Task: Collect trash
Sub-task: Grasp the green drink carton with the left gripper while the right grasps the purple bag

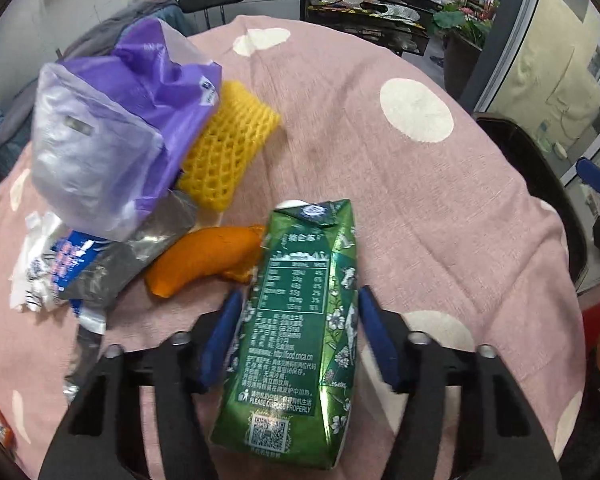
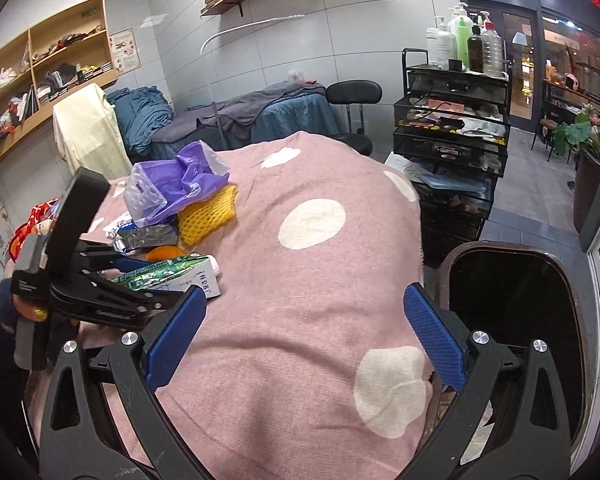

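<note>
A green drink carton (image 1: 300, 320) lies between the blue pads of my left gripper (image 1: 298, 308), which is shut on it just above the pink spotted tablecloth (image 1: 380, 200). The carton also shows in the right wrist view (image 2: 168, 276), held by the left gripper. Beyond it lie an orange peel (image 1: 204, 258), a yellow foam net (image 1: 228, 148), a purple plastic bag (image 1: 120, 140) and silver and blue wrappers (image 1: 100, 264). My right gripper (image 2: 304, 320) is open and empty over the table's near right part.
A dark bin (image 2: 512, 320) with a brown rim stands off the table's right edge. A black drawer cart (image 2: 452, 128) with bottles, a black chair (image 2: 352, 96) and a covered bed (image 2: 240, 116) stand behind the table.
</note>
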{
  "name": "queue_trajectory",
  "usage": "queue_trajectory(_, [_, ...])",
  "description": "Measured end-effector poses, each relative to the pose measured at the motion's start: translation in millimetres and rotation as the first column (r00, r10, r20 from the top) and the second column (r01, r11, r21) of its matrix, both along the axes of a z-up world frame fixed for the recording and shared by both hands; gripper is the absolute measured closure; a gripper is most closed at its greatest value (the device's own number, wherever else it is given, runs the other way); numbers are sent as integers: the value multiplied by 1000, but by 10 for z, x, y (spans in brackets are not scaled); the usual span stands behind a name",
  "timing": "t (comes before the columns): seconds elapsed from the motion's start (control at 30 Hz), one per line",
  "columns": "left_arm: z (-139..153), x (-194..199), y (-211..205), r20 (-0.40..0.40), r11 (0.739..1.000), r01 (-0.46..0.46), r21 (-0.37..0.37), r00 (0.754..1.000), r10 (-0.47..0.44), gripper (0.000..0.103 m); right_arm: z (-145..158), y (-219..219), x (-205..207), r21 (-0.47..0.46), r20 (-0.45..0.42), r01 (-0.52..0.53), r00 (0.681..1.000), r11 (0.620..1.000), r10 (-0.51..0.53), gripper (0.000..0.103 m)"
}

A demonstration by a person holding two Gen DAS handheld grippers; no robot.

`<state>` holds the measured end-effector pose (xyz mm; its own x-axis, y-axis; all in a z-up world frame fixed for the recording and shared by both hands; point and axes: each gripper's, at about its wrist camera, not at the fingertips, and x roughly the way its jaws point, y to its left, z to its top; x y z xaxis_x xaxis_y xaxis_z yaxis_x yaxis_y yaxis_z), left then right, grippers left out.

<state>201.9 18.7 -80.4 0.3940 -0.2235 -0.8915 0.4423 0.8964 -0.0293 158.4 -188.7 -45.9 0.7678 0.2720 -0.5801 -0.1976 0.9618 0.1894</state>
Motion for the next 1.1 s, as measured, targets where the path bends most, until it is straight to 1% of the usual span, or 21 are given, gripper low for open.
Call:
queue_trajectory(0.1, [27,-74,27,30,1000,-9,-29,999,10,54,16,54,46,-2,-5,-18,1000,1000,18,6])
queue_trajectory(0.17, [71,-150,53,62,999,-24,-39,998,26,54,39,114,90,-2,-1,-34,999,999,34,6])
queue_trajectory(0.27, [169,-369,145,129,997,-45,-64,990,53,54,102,229,185,2,8,-59,998,998,59,6])
queue_trajectory(0.37, [292,-576,289,188,991,-98,-97,975,114,54,171,364,275,8,19,-86,996,996,86,6])
queue_trajectory(0.47, [414,-780,445,245,977,-165,-132,950,194,54,248,556,403,9,34,-116,993,993,116,5])
queue_trajectory(0.53, [486,-916,593,279,962,-223,-156,924,259,54,283,658,481,19,32,-139,990,990,138,5])
queue_trajectory(0.67, [580,-1108,876,345,926,-336,-170,860,375,54,321,971,673,44,7,-210,978,977,210,5])
queue_trajectory(0.7, [593,-1131,930,352,918,-357,-172,848,396,54,327,1060,717,51,1,-227,974,972,228,5])
queue_trajectory(0.77, [587,-1124,993,353,906,-385,-177,834,424,54,342,1241,796,56,-4,-256,967,965,256,6])
queue_trajectory(0.83, [581,-1127,1095,338,888,-416,-198,821,460,54,350,1417,891,47,-9,-273,962,961,274,6])
queue_trajectory(0.97, [554,-1091,1157,313,864,-452,-224,806,503,54,329,1766,1136,36,-22,-290,957,956,291,6])
queue_trajectory(1.1, [545,-1088,1169,308,857,-458,-234,802,512,54,247,2017,1341,28,-43,-298,953,954,299,6])
